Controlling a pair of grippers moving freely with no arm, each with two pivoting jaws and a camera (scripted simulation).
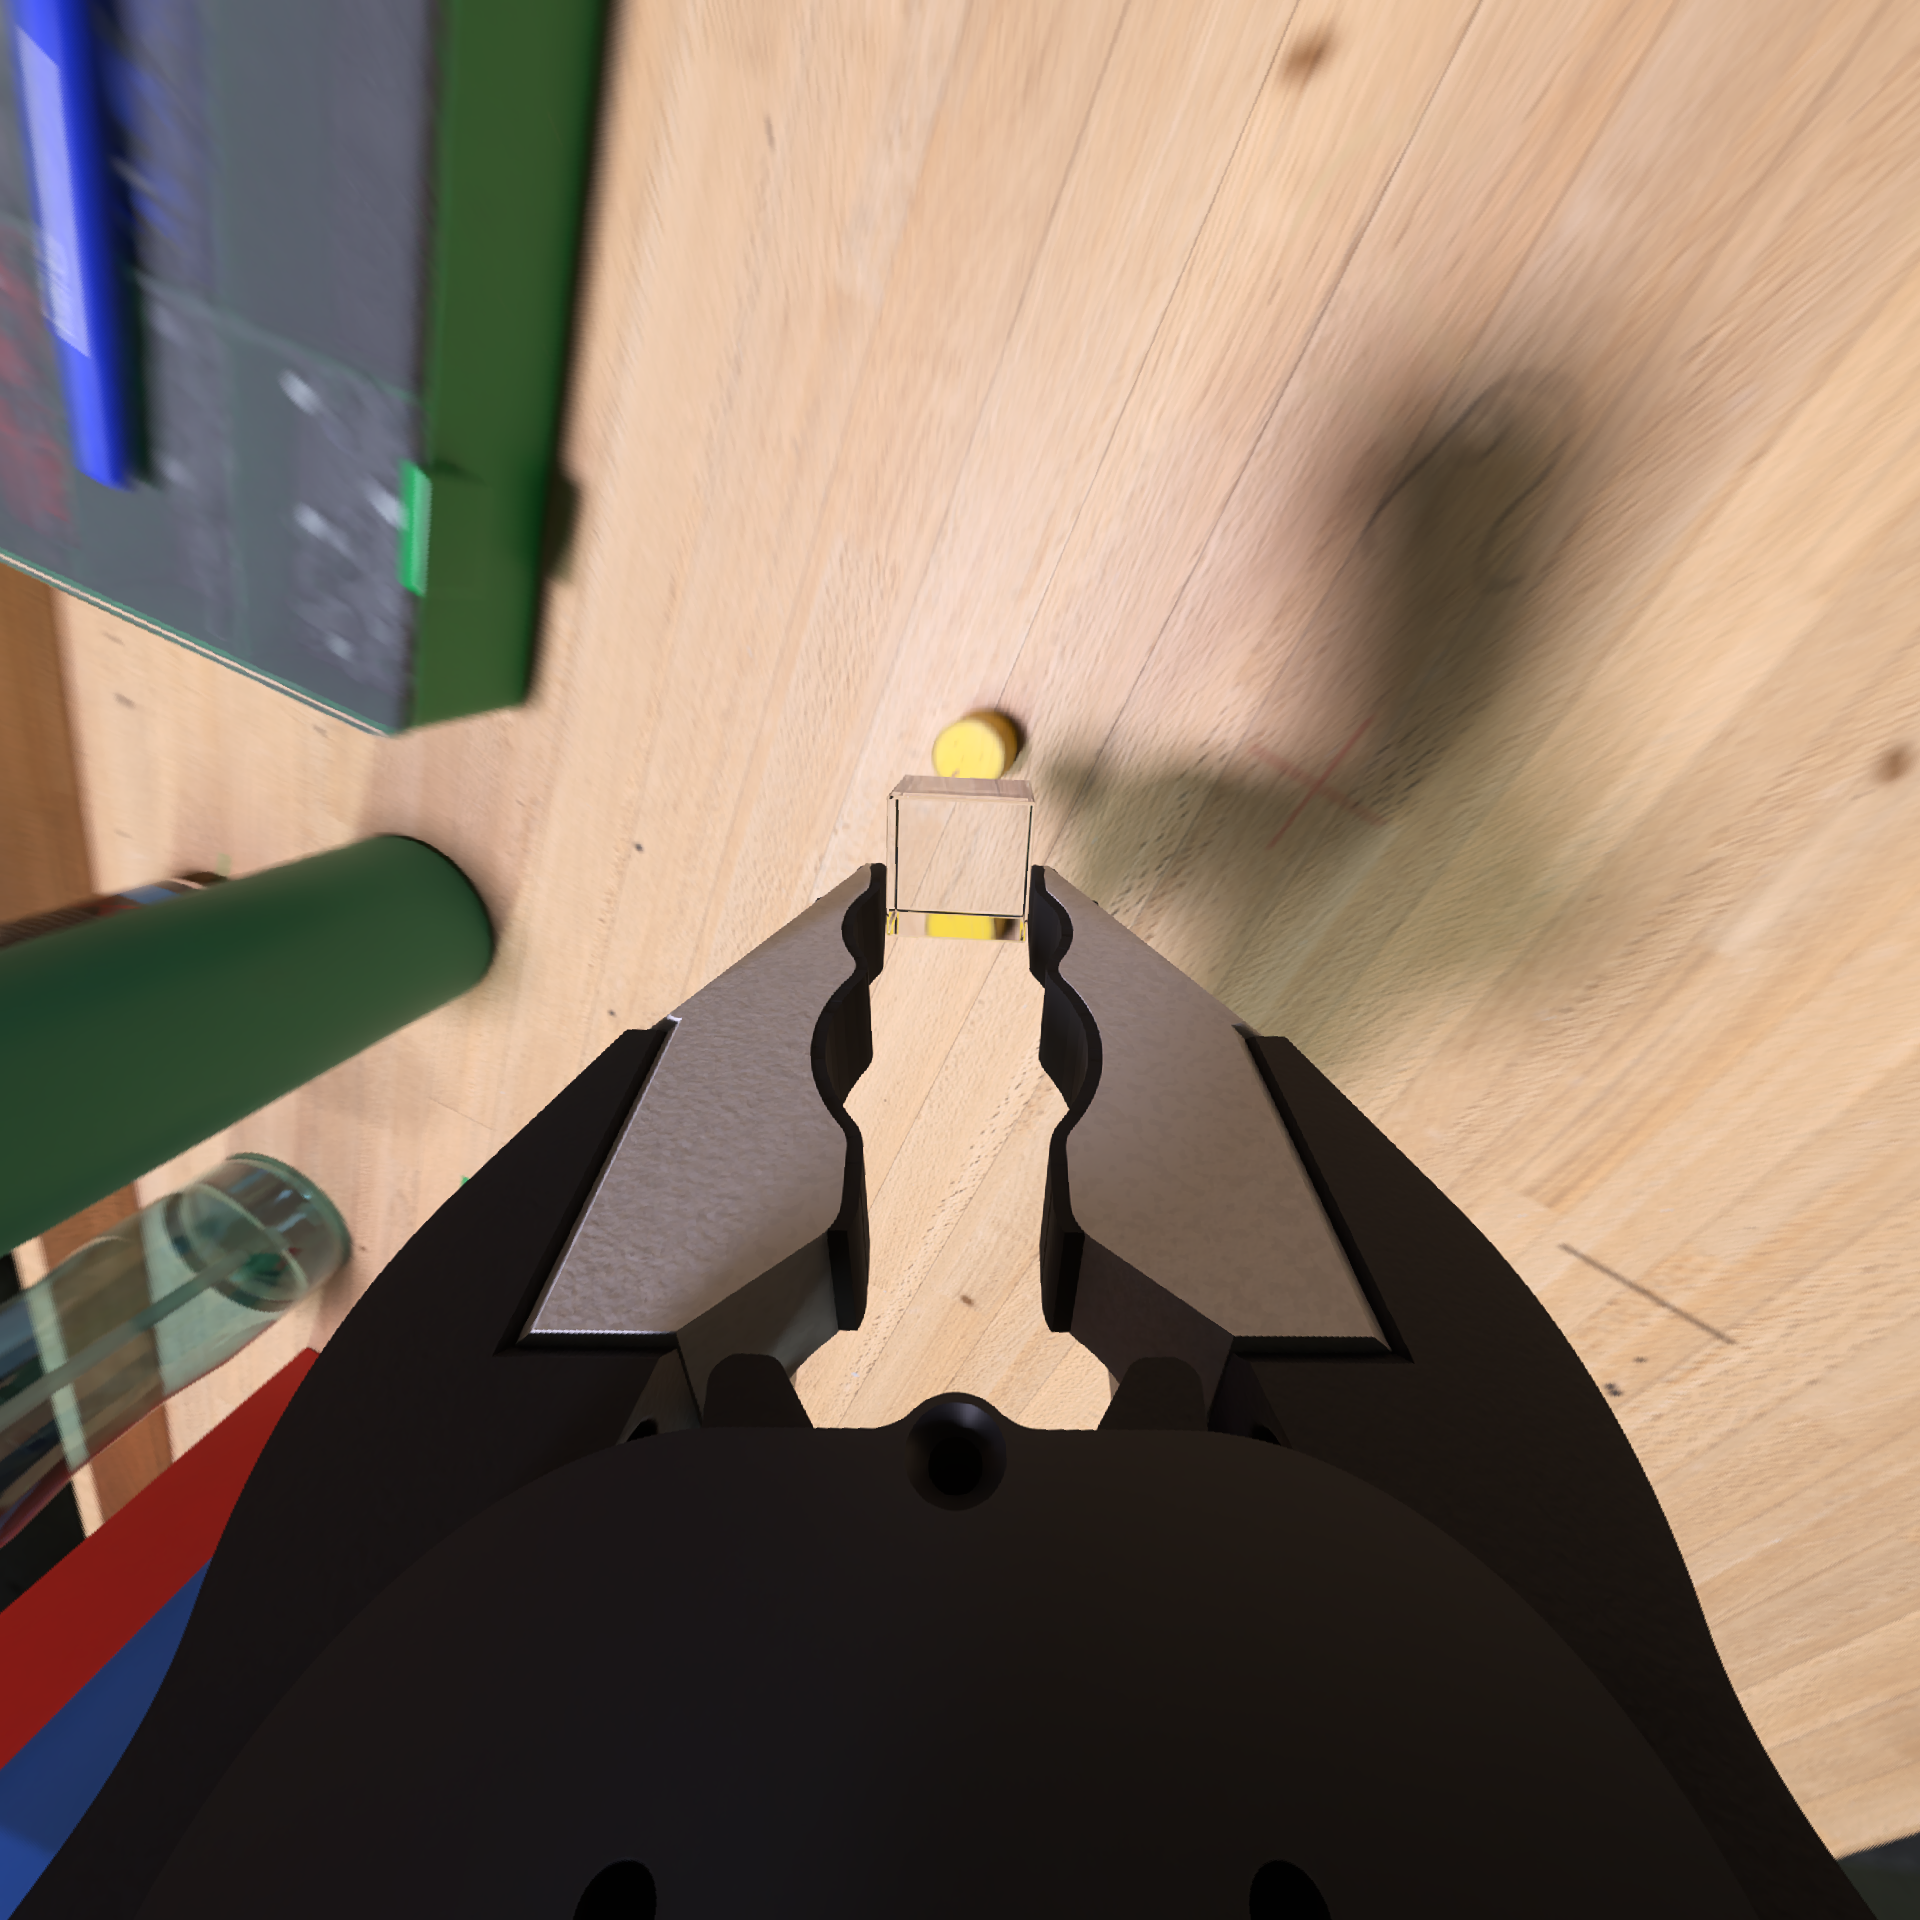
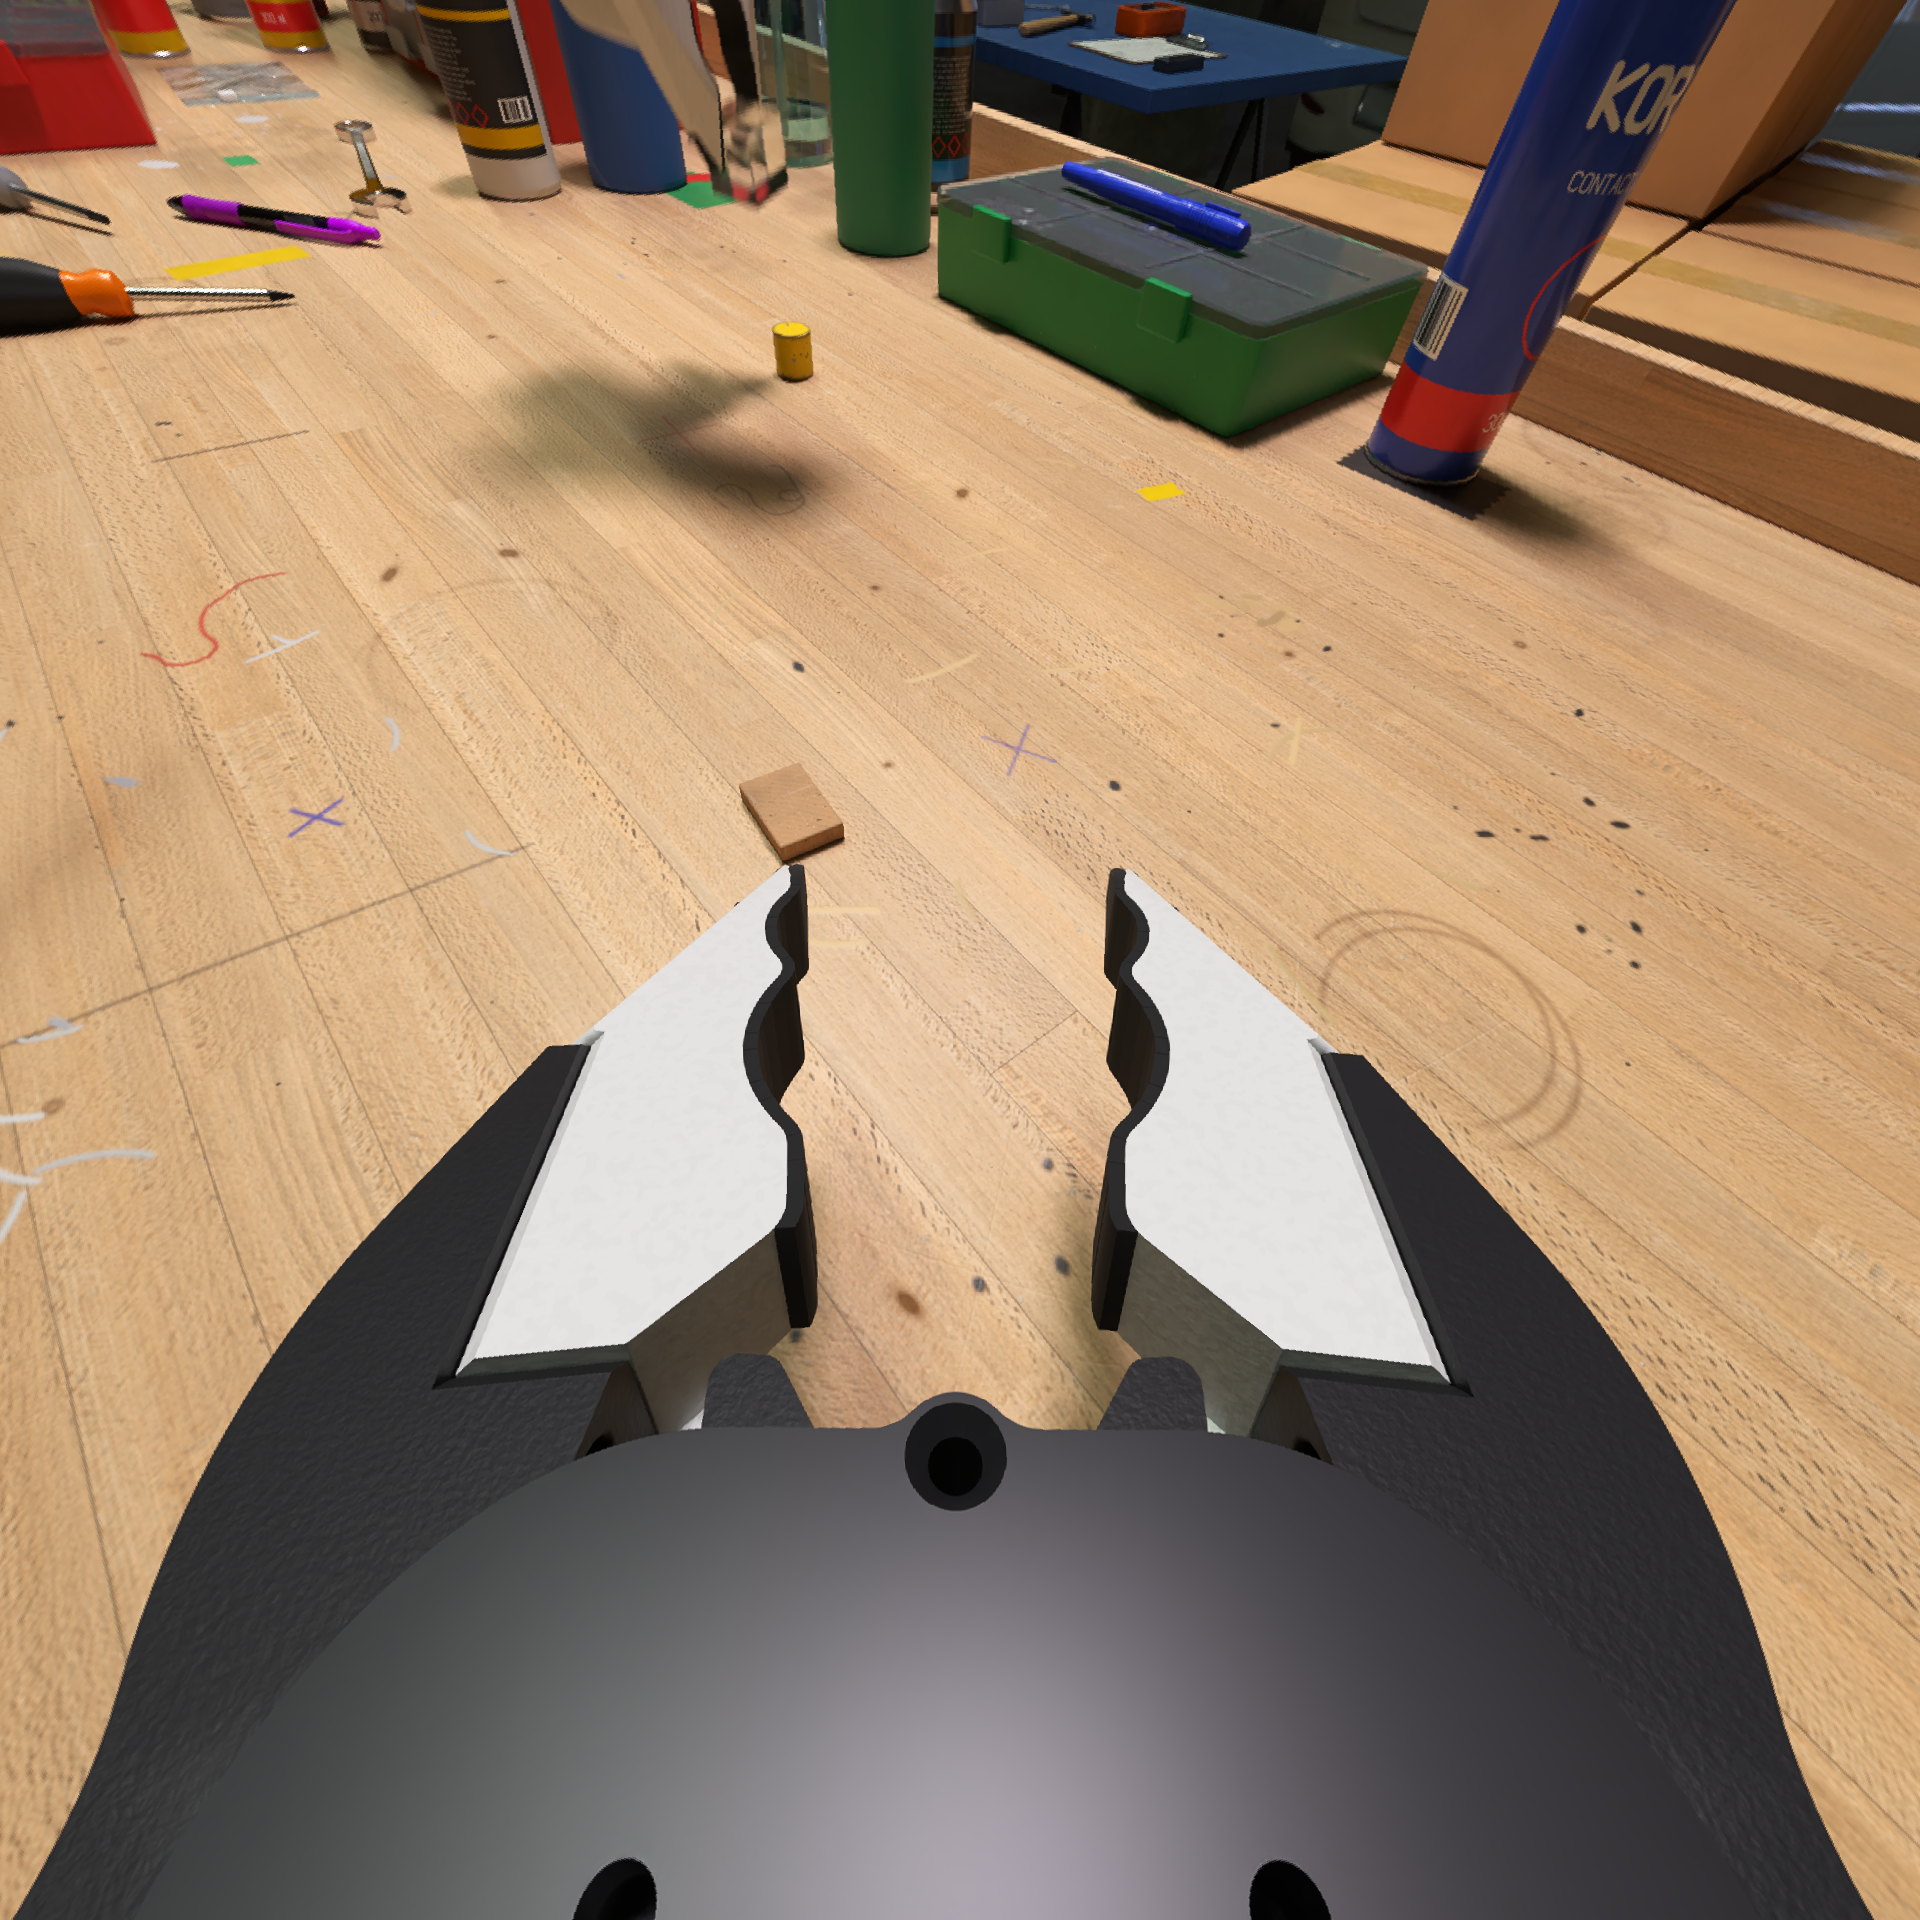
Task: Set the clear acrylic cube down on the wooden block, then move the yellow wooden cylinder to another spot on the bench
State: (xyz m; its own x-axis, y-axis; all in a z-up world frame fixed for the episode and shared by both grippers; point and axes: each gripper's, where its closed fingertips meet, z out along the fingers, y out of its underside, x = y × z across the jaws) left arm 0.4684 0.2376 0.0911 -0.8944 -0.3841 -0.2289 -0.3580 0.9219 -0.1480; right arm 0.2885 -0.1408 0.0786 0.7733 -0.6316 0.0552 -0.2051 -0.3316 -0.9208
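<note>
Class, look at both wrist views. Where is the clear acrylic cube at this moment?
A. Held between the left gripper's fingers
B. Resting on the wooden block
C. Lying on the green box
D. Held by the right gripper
A: the clear acrylic cube sits clamped between the left gripper fingers, while the wooden block lies bare.

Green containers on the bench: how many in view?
2. A green lidded box stands at the far right with a blue marker on its lid; a green cylinder stands upright just left of it. Clutter behind may hide more.
</note>
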